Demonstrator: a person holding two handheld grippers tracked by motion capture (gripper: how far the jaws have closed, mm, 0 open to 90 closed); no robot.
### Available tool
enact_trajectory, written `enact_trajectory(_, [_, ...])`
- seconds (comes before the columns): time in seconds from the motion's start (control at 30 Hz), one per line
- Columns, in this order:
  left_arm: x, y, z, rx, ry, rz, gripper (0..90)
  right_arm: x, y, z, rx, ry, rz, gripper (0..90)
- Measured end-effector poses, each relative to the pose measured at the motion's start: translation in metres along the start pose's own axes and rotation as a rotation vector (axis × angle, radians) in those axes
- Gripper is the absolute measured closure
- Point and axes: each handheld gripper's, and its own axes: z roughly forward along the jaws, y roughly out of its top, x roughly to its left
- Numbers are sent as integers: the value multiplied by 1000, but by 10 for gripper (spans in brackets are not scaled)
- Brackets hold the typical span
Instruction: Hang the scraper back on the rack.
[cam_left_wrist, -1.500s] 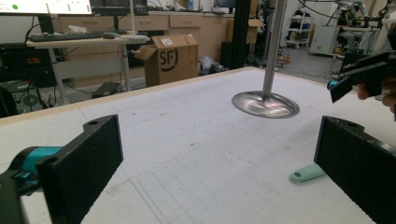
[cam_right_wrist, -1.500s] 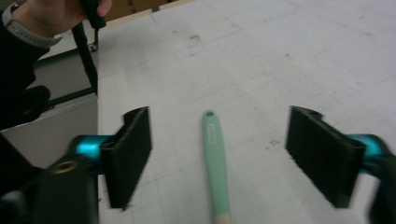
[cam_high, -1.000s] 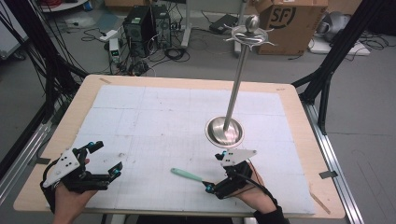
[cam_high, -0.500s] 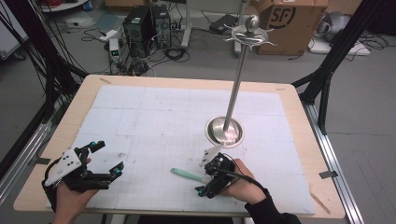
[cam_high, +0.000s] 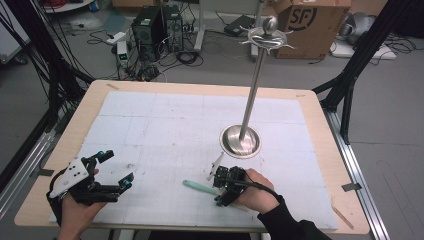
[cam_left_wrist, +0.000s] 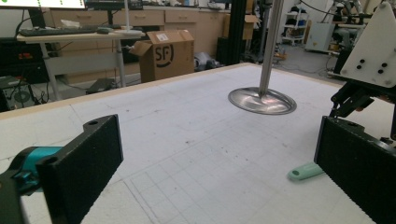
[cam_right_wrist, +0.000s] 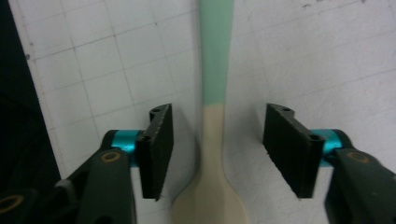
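A spatula (cam_high: 196, 186) with a mint-green handle and a cream head lies flat on the white gridded mat (cam_high: 165, 130), near the front edge. My right gripper (cam_high: 220, 192) points down over it and stands open. In the right gripper view the spatula (cam_right_wrist: 215, 56) runs between the two jaws at its neck, and the pads (cam_right_wrist: 156, 140) are apart from it on both sides. My left gripper (cam_high: 117, 168) is open at the front left, holding nothing. The left gripper view has the left gripper (cam_left_wrist: 215, 140) aimed across the mat, with the spatula's green tip (cam_left_wrist: 306, 171) beside its right jaw.
A tall metal stand with a round base (cam_high: 241, 141) and a hooked top (cam_high: 269, 37) rises just behind the right hand. Its base (cam_left_wrist: 261, 100) also appears in the left gripper view. The wooden table edge (cam_high: 320, 150) frames the mat. Boxes and cables lie on the floor beyond.
The right gripper has moved left and tipped down over the spatula, so its jaws now straddle the neck. The left gripper has barely moved.
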Motion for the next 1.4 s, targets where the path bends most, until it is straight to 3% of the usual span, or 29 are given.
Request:
enact_trajectory(0.23, [0, 0, 0, -2, -1, -4, 17, 9, 13, -1, 115, -23, -17, 628])
enact_trajectory(0.3, [1, 0, -1, -2, 0, -4, 17, 10, 15, -1, 136, -21, -11, 639])
enact_trajectory(0.43, [1, 0, -2, -3, 0, -3, 18, 6, 20, 0, 193, -6, -22, 680])
enact_trajectory(0.53, [1, 0, -3, -3, 3, -5, 18, 4, 28, 3, 246, -3, 1, 746])
enact_trajectory(0.67, [1, 0, -4, -1, 6, -4, 17, 3, 30, 3, 265, -16, -15, 806])
enact_trajectory(0.87, [1, 0, -5, -6, 7, -7, 17, 5, 26, 1, 238, -25, -10, 813])
enact_trajectory(1.03, [2, -1, -3, 2, 5, -6, 17, 1, 15, -3, 157, 4, -4, 813])
enact_trajectory(1.07, [2, -1, -3, 5, 5, -6, 17, 2, 13, -5, 136, 8, 19, 813])
enact_trajectory(1.17, [1, -2, -2, 3, 6, -9, 17, 0, 5, -11, 92, 22, 27, 812])
enact_trajectory(1.4, [0, -2, 1, 5, 0, -6, 17, -1, -13, -27, -38, 27, 55, 812])
